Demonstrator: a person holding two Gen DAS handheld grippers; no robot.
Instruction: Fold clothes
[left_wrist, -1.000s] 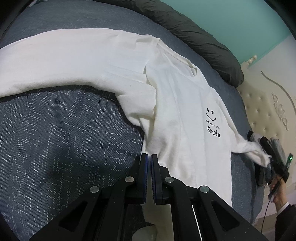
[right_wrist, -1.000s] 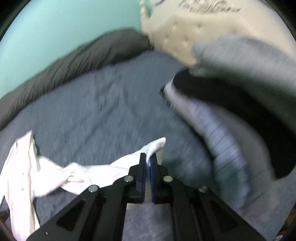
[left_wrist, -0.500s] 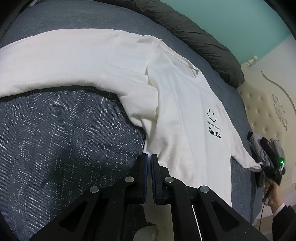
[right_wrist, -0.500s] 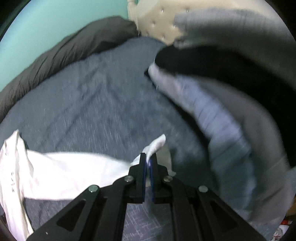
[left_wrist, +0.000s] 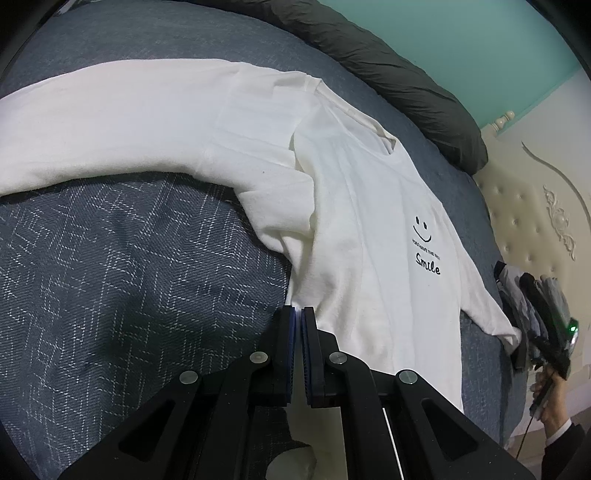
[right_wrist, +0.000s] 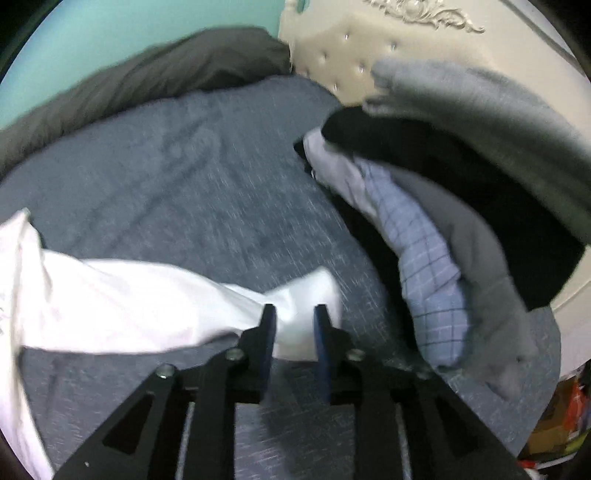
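One white shirt (left_wrist: 354, 229) lies face up and spread across the grey-blue bedspread (left_wrist: 122, 280), smile print showing, one sleeve stretched out to the side, the other sleeve cuff (right_wrist: 303, 314) laid close to a pile of clothes (right_wrist: 443, 221) by the headboard. Risk, as a judgement: the cuff sits so near the pile that a fold toward the chest could drag the checked fabric along, or the sleeve could settle bunched instead of flat; the hem at the left gripper (left_wrist: 297, 314) could pull the body askew if tugged. Left gripper: jaws closed, pinching the shirt's lower edge, white cloth visible beneath them. Right gripper (right_wrist: 295, 314): jaws have just been opening, now partly apart; the cuff lies between them, pads apparently not pressing it, though blur limits certainty.
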